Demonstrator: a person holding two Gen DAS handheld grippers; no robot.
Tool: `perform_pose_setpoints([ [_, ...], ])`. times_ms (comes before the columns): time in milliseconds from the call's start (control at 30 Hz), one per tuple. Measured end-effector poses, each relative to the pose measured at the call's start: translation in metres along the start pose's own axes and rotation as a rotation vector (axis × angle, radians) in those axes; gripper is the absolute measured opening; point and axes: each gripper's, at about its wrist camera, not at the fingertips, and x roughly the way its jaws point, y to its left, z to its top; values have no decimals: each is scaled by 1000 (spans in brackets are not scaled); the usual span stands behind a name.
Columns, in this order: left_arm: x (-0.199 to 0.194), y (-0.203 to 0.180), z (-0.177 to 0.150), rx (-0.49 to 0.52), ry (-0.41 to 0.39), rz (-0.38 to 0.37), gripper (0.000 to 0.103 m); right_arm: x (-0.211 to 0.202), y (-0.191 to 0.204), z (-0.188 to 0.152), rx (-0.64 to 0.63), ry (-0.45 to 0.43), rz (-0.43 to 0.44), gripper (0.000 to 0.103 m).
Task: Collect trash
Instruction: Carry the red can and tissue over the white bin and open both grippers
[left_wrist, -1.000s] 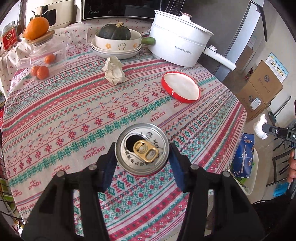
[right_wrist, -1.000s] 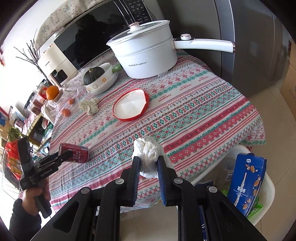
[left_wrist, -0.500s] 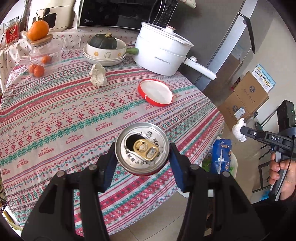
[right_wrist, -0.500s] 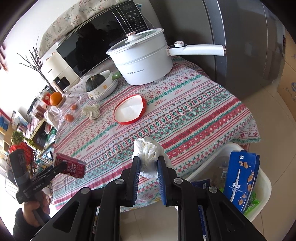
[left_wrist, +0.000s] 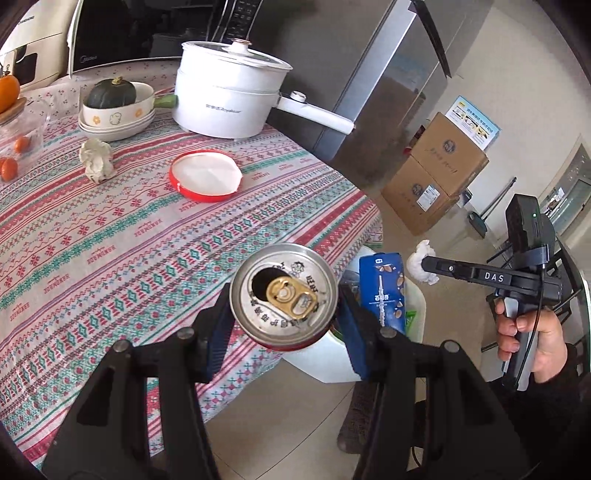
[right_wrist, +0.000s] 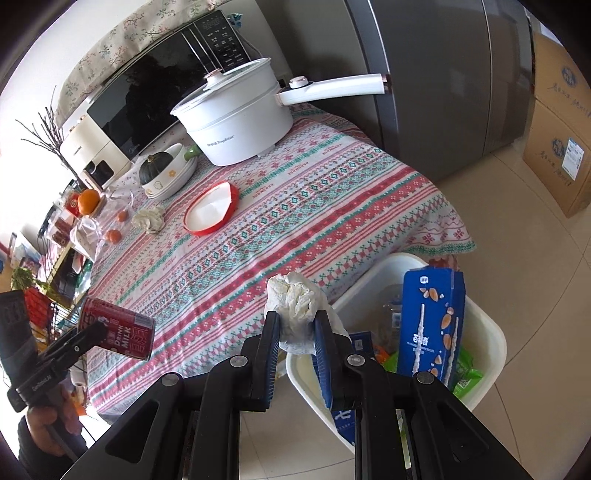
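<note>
Left hand-held gripper (left_wrist: 283, 319) clamps a smooth aluminium can (left_wrist: 283, 297); right hand-held gripper (right_wrist: 296, 334) pinches crumpled tissue (right_wrist: 297, 308). Both have shifted off the worktop (right_wrist: 295, 221) edge toward the white plastic bin (right_wrist: 484, 328).

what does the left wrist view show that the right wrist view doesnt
Only the left wrist view shows the can's opened top with its gold pull tab, and the right hand on its handle. Only the right wrist view shows the can's red side print and the green wrappers in the white bin. Both show the crumpled tissue in the right gripper, the blue carton, the red lid and the white pot.
</note>
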Motion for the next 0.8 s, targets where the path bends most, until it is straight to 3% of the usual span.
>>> perform_pose_setpoints([
  [433, 43, -52, -5, 65, 78, -74, 55, 13, -67, -34, 98, 74, -77, 20],
  [533, 55, -66, -6, 79, 96, -93, 55, 17, -84, -38, 155, 101, -60, 27],
  [600, 63, -75, -7, 92, 111, -101, 55, 15, -94, -40, 193, 111, -49, 47],
  [633, 68, -79, -8, 99, 120, -104, 55, 14, -98, -41, 200, 105, -54, 51],
  [800, 93, -100, -11, 131, 163, -118, 55, 4, -110, -42, 215, 93, -59, 54],
])
